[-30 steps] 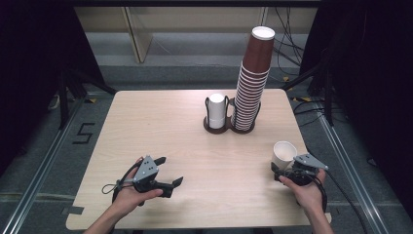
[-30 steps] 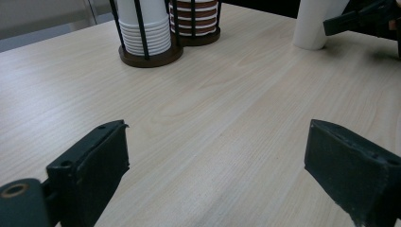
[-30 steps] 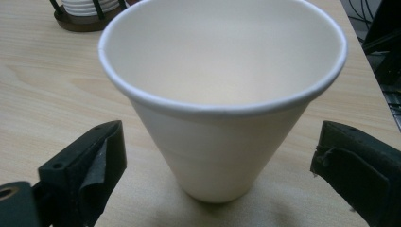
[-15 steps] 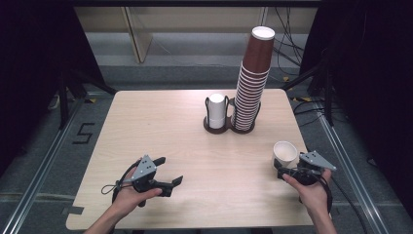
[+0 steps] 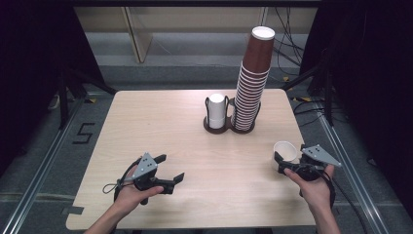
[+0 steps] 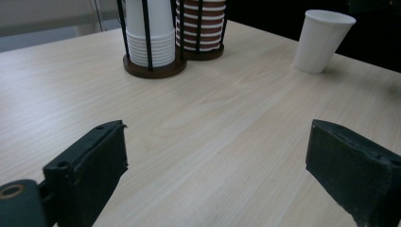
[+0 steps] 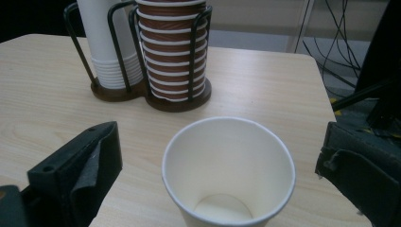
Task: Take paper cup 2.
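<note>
right gripper [image 5: 281,163] now lower, jaws apart around white cup [image 5: 286,151]; left gripper [image 5: 170,169] apart

Laboratory recording bay: a lone wooden table [image 5: 146,112] ringed by black curtains [image 5: 29,58], floor rails [image 5: 46,161], a taped floor marking [image 5: 84,132], and loose cables [image 5: 292,44] at far right.

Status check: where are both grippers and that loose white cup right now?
Left gripper open, nothing between its jaws. Right gripper open, jaws either side of the white cup, upright on the table. Nothing in the way.
</note>
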`<state>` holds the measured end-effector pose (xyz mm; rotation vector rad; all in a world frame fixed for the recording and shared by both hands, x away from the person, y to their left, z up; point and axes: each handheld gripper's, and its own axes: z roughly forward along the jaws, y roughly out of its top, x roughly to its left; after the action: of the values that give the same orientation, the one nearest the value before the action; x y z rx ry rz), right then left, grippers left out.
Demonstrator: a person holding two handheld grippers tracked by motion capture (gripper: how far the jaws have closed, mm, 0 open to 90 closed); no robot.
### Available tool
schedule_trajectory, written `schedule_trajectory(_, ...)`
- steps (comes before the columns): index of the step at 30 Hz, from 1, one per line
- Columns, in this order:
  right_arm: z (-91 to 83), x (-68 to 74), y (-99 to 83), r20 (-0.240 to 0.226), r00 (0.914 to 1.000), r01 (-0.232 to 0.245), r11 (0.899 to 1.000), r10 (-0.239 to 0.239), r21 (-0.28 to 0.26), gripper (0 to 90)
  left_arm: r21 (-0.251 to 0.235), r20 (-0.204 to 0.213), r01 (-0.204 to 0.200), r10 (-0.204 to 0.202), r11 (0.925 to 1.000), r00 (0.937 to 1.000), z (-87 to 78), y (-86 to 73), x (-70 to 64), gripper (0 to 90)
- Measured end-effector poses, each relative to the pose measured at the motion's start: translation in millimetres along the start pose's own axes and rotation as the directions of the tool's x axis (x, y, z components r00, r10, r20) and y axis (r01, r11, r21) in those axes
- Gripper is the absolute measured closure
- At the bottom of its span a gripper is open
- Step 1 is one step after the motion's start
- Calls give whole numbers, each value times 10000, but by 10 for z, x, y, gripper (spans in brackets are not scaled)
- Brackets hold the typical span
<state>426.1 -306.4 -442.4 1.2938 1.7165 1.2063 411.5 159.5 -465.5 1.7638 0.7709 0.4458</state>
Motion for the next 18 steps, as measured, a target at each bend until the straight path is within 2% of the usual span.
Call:
schedule_trajectory(2,-1,25,49,-48,10000,21,9999,-21,156,10,-11,-68,-140,140,9999,9999,2,27,-7,59)
schedule_trajectory(3,2,44,96,-120,9998,157,9999,-158,-23,13,-69,-143,-99,98,9999,9998,9,57,1,59)
schedule_trajectory(5,-1,70,141,-150,9998,137,9999,-138,-25,13,-88,-123,-112,111,9999,9999,25,87,7,61)
schedule_trajectory(6,0,83,179,-164,9994,317,9994,-319,-134,15,-87,-93,-157,156,9998,9998,33,101,8,61)
schedule_trajectory(7,-2,112,202,-188,9998,82,9999,-84,-114,16,-106,-83,-260,260,9996,9996,47,123,15,61)
schedule_trajectory(8,-2,112,202,-188,9998,82,9999,-84,-114,16,-106,-83,-260,260,9996,9996,47,123,15,61)
schedule_trajectory(9,10,137,274,-195,9996,181,9996,-185,-215,19,-280,-20,-300,299,9992,9995,98,192,30,61)
schedule_trajectory(10,29,135,325,-225,9989,413,9984,-422,-397,19,-280,-20,-300,299,9992,9995,98,192,30,61)
schedule_trajectory(11,44,151,367,-350,9987,356,9984,-372,-430,20,-355,-61,-360,358,9987,9993,146,279,35,61)
schedule_trajectory(12,44,151,367,-350,9987,356,9984,-372,-430,20,-355,-61,-360,358,9987,9993,146,279,35,61)
schedule_trajectory(13,69,175,441,-422,9980,443,9977,-465,-517,22,-545,-24,-479,478,9974,9989,217,378,43,60)
schedule_trajectory(15,97,214,539,-452,9977,474,9975,-498,-523,23,-632,-11,-630,631,9960,9980,301,488,54,60)
schedule_trajectory(16,97,214,539,-452,9977,474,9975,-498,-523,23,-632,-11,-630,631,9960,9980,301,488,54,60)
schedule_trajectory(17,135,231,633,-656,9963,514,9964,-558,-671,25,-721,-31,-793,793,9942,9968,383,590,59,60)
schedule_trajectory(18,139,235,670,-561,9962,624,9958,-662,-675,25,-778,-42,-904,903,9929,9959,445,667,61,60)
